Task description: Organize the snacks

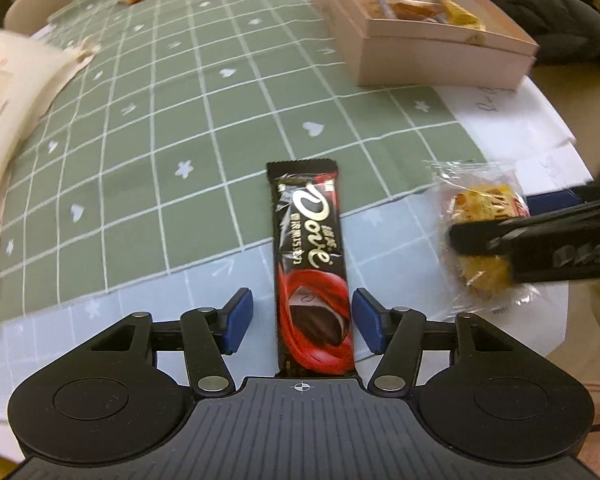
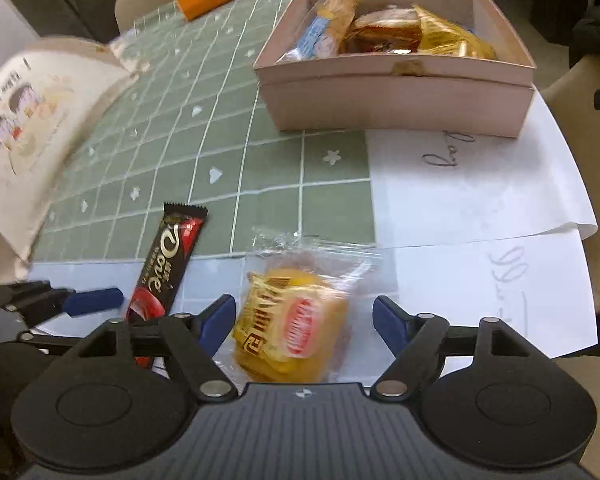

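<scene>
Both the left gripper [image 1: 302, 316] and right gripper [image 2: 304, 320] point steeply downward, jaws seemingly apart.

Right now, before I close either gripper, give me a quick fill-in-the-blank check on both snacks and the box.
1. The chocolate bar lies between the open pads of the ____ gripper.
2. The right gripper straddles a cake in a ____ wrapper.
3. The pink box already holds ____.
4. No pad ____ either snack yet.

Missing words: left; clear; snacks; touches

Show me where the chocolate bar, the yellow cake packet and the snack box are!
chocolate bar [image 1: 309, 236]: left wrist view, on its white lettering.
yellow cake packet [image 2: 292, 324]: right wrist view, on the red label.
snack box [image 2: 396, 100]: right wrist view, on its front wall.
</scene>
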### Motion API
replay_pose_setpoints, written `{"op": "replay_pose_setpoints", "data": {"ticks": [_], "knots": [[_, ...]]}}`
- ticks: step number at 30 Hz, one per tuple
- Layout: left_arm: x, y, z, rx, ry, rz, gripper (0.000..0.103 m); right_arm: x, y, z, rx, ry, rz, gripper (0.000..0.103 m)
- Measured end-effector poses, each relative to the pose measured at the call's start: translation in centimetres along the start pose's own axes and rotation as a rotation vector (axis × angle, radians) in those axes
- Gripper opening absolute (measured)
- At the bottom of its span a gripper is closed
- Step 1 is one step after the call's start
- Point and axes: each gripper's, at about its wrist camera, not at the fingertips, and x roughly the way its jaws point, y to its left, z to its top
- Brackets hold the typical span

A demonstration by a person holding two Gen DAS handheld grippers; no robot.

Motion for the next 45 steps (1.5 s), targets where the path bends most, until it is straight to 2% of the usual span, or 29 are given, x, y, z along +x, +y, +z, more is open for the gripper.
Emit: {"op": "replay_pose_setpoints", "data": {"ticks": [2, 3, 4, 5, 6, 10, 14, 20, 24, 25, 26, 29, 32, 37, 41, 45], "knots": [[0.0, -0.1, -0.1, 0.026, -0.015, -0.01, 0.057, 0.5, 1.5, -0.2, -0.077, -0.007, -0.042, 0.078], [0.0, -0.1, -0.1, 0.039, -0.02, -0.015, 0.055, 0.7, 2.3, -0.4, -0.121, -0.017, -0.074, 0.074], [-0.1, -0.1, -0.1, 0.05, -0.025, -0.02, 0.049, 0.9, 2.9, -0.7, -0.159, -0.03, -0.108, 0.071], [-0.1, -0.1, -0.1, 0.058, -0.03, -0.027, 0.045, 0.8, 3.2, -0.7, -0.181, -0.033, -0.12, 0.068], [-0.2, -0.1, -0.1, 0.064, -0.031, -0.033, 0.045, 0.7, 3.3, -0.7, -0.191, -0.036, -0.12, 0.062], [-0.3, 0.2, -0.2, 0.075, -0.036, -0.057, 0.045, -0.7, 3.1, -0.3, -0.174, -0.067, -0.126, 0.059], [-0.5, 0.5, 0.0, 0.058, -0.047, -0.13, 0.045, -1.7, 2.4, 0.0, -0.146, -0.098, -0.168, 0.057], [-2.2, 0.1, 1.5, 0.089, -0.136, -0.23, 0.044, -3.9, 0.9, 0.1, -0.097, -0.145, -0.213, 0.056], [-3.4, -0.5, 3.5, 0.107, -0.203, -0.269, 0.042, -6.4, -0.1, 0.6, -0.078, -0.221, -0.236, 0.056], [-3.6, -0.7, 4.0, 0.109, -0.217, -0.273, 0.032, -7.0, -0.3, 0.8, -0.076, -0.24, -0.242, 0.056], [-3.9, -0.7, 4.5, 0.108, -0.236, -0.269, 0.002, -7.5, -0.6, 1.0, -0.073, -0.26, -0.248, 0.056], [-4.7, -0.3, 6.4, 0.076, -0.266, -0.336, 0.007, -8.9, -1.3, 1.8, -0.052, -0.306, -0.263, 0.056], [-5.0, -0.4, 7.8, 0.087, -0.295, -0.307, 0.007, -9.3, -1.8, 2.4, -0.046, -0.327, -0.275, 0.056], [-3.6, -0.1, 7.8, 0.095, -0.218, -0.264, 0.01, -7.3, -2.4, 2.2, -0.044, -0.275, -0.274, 0.056], [-2.1, -1.6, 6.8, 0.118, -0.097, -0.338, 0.015, -5.0, -2.5, 1.4, -0.049, -0.205, -0.266, 0.056], [-1.8, -5.2, 5.1, 0.222, -0.064, -0.266, 0.015, -4.3, -2.9, 0.8, -0.068, -0.175, -0.245, 0.056]]}}
